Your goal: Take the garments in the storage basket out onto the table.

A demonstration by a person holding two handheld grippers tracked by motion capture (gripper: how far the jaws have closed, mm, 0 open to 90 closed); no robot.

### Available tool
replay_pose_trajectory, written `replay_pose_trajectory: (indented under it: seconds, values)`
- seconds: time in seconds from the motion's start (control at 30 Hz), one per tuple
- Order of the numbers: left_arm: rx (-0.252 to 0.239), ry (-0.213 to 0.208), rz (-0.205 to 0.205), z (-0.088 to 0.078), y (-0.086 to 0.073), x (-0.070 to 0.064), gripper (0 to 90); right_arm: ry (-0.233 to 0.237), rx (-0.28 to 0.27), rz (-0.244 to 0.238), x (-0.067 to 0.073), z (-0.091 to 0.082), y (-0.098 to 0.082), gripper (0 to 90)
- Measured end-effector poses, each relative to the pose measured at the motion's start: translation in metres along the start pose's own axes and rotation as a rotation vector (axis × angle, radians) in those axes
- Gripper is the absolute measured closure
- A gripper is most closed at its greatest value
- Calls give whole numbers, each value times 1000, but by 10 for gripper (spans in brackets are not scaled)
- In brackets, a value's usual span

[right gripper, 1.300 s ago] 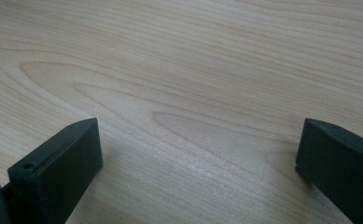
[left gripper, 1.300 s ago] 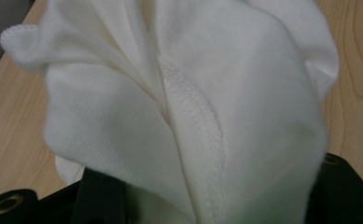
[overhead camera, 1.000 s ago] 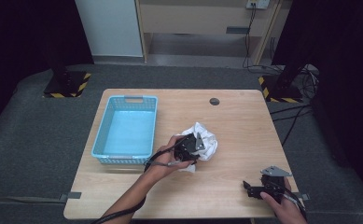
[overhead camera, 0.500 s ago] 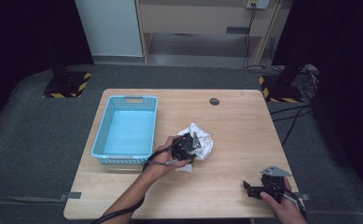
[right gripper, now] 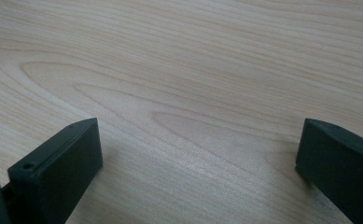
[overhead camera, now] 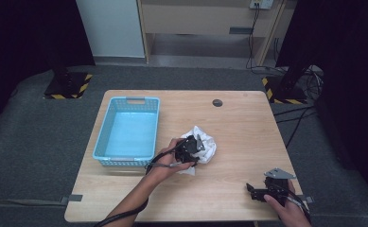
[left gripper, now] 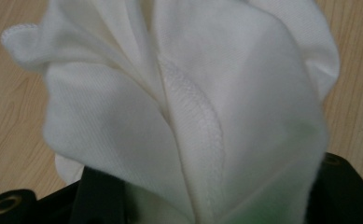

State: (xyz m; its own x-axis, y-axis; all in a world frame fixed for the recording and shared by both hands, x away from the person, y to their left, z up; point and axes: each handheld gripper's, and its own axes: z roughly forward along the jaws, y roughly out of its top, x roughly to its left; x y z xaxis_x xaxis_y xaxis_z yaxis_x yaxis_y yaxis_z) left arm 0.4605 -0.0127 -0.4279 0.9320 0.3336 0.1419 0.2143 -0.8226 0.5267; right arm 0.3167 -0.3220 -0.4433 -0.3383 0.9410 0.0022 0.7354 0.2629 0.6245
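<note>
A crumpled white cloth lies near the middle of the wooden table. My left gripper is pushed into the cloth's left side. In the left gripper view the cloth is bunched up close between the two black jaws, which stand wide apart at the bottom corners with their tips hidden under the fabric. A light blue plastic basket stands empty to the left of the cloth. My right gripper rests near the table's front right edge, open, with bare wood between its jaws.
A small dark round disc lies near the table's far edge. Black stands with yellow-striped bases sit on the grey floor at both far corners. Cables trail off to the right of the table.
My left gripper has shifted a little to the left against the cloth, and the cloth has bunched up slightly. The right gripper has not moved.
</note>
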Motion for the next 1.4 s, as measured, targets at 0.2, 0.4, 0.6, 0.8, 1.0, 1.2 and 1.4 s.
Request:
replay_pose_trajectory:
  seconds: [0.2, 0.4, 0.6, 0.8, 1.0, 1.2, 1.4]
  values:
    - [13, -2, 2, 2, 1, 0, 442, 0, 0, 1, 0, 0, 0, 3]
    - [24, -9, -10, 5, 2, 2, 436, 0, 0, 0, 0, 0, 0, 3]
    - [34, -8, -5, 7, 3, 2, 428, 0, 0, 1, 0, 0, 0, 3]
    - [39, -10, -9, 9, 3, 2, 417, 1, 0, 1, 0, 0, 0, 3]
    - [48, -14, -7, 10, 4, 3, 397, 1, 0, 1, 0, 0, 0, 3]
    - [62, -15, -12, 12, 5, 2, 349, 1, 1, 1, 0, 0, 0, 3]
    - [94, -21, -20, 13, 7, -1, 246, 0, 0, 0, 0, 0, 0, 3]
